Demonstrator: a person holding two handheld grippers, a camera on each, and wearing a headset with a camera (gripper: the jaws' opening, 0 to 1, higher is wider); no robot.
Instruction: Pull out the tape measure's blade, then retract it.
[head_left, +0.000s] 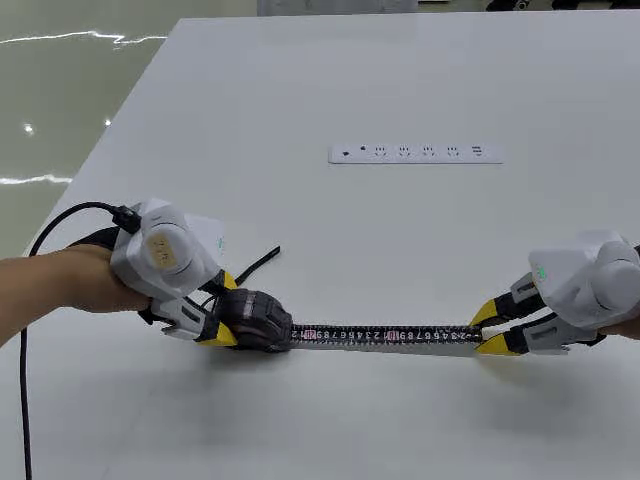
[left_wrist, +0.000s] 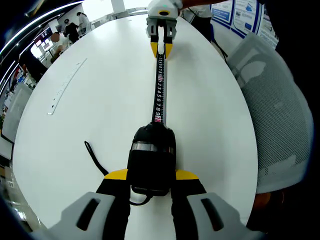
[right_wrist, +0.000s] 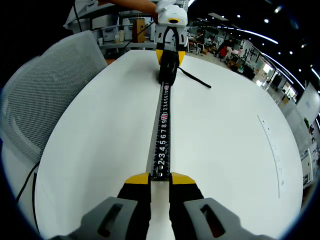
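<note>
White tabletop (head_left: 400, 80), bearing one black tape measure (head_left: 255, 320) on its near side, case clamped in the fingers of my left gripper (head_left: 225, 308); its numbered blade (head_left: 390, 335) drawn out flat, tip pinched by my right gripper (head_left: 488, 329); I judge pull-out done, retraction outstanding.

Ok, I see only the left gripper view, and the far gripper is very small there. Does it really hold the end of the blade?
Observer: Yes. In the right gripper view the right gripper is shut on the blade; numerals begin just past its yellow tips.
Operator: Does the blade lie flat?
Observer: The head view shows it low and level over the table from the case; contact I cannot tell.
Operator: Anything behind my gripper?
Observer: A black cable leaves the left gripper toward the table's near edge.
</note>
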